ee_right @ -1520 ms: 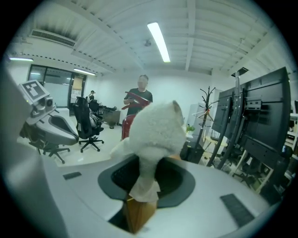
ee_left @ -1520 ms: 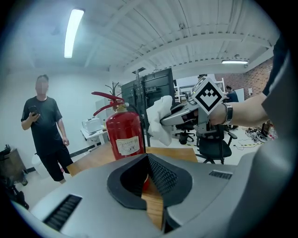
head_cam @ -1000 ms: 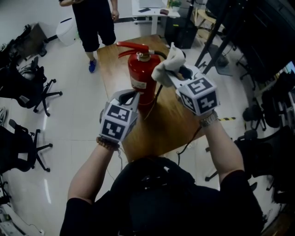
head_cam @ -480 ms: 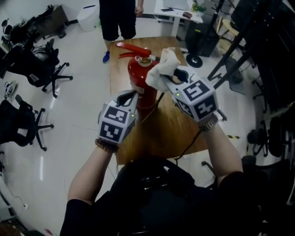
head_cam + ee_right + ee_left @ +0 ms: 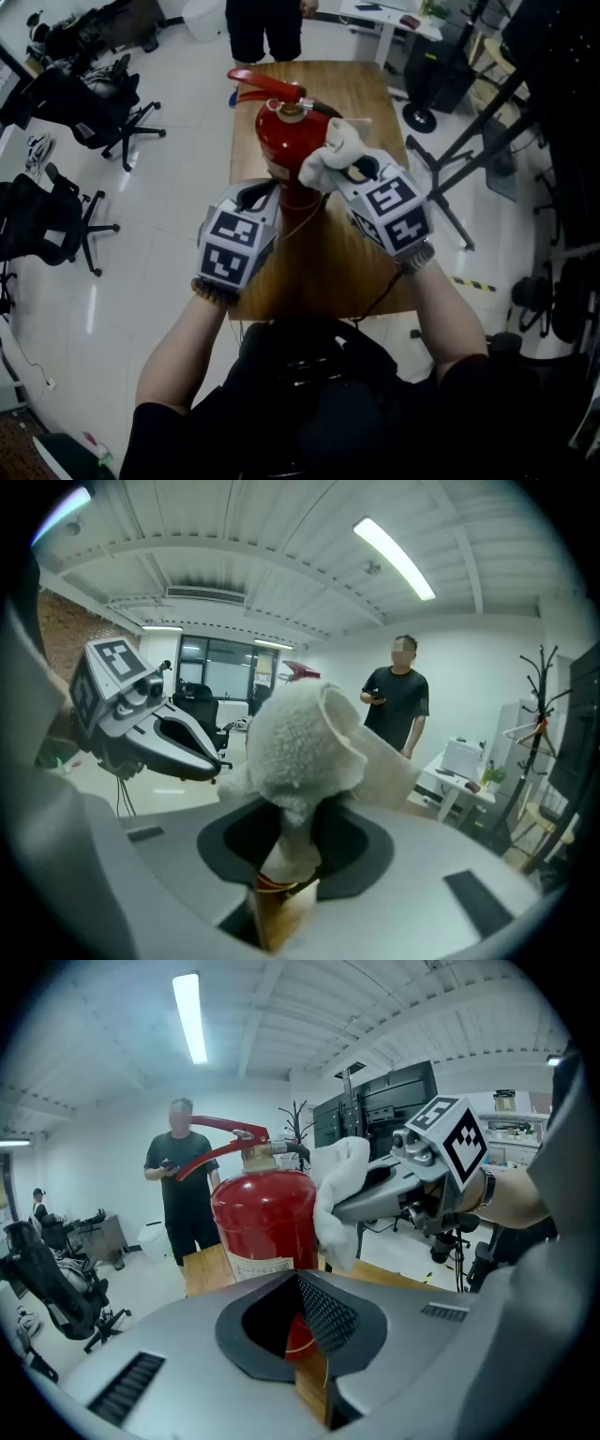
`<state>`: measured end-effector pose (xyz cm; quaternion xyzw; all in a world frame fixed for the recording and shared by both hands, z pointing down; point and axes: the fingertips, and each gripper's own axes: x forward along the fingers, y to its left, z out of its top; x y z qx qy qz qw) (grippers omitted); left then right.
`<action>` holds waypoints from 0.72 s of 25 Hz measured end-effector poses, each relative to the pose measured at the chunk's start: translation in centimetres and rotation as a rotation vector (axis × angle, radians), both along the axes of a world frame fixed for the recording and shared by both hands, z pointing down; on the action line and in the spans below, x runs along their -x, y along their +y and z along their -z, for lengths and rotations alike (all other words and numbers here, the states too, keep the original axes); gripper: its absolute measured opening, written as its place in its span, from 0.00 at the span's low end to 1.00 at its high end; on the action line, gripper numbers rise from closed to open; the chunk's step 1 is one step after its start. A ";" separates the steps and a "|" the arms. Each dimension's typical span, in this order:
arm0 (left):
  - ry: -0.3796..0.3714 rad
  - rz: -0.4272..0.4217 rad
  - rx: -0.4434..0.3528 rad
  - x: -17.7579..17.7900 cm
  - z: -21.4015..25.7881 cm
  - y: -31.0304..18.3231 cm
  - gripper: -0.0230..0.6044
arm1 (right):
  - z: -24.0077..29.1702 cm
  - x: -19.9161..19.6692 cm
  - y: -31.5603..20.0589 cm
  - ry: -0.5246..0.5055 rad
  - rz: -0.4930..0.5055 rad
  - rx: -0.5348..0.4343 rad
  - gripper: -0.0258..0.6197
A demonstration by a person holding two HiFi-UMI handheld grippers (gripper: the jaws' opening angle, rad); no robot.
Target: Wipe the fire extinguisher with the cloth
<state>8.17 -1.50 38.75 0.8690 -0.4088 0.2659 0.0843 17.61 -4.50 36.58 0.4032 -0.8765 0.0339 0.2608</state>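
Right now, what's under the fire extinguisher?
The fire extinguisher stands upright on a wooden table. From the head view, the left gripper hides part of its base.

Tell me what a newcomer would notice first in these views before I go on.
A red metal fire extinguisher stands upright on the brown wooden table, centre of the head view. The right gripper holds a white fluffy cloth against its upper right side; the shut, empty left gripper points at its lower left. A person stands at the table's far end.
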 end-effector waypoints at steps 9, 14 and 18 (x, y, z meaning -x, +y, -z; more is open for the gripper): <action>-0.038 0.054 0.043 -0.4 -2.0 0.1 0.04 | -8.0 0.3 -0.7 -0.059 0.017 0.108 0.22; -0.058 0.064 0.068 -0.9 -3.1 0.3 0.04 | -11.8 0.6 -0.8 -0.052 0.026 0.162 0.22; -0.072 0.068 0.087 -1.3 -3.8 0.5 0.04 | -14.4 0.7 -0.6 -0.026 0.027 0.213 0.22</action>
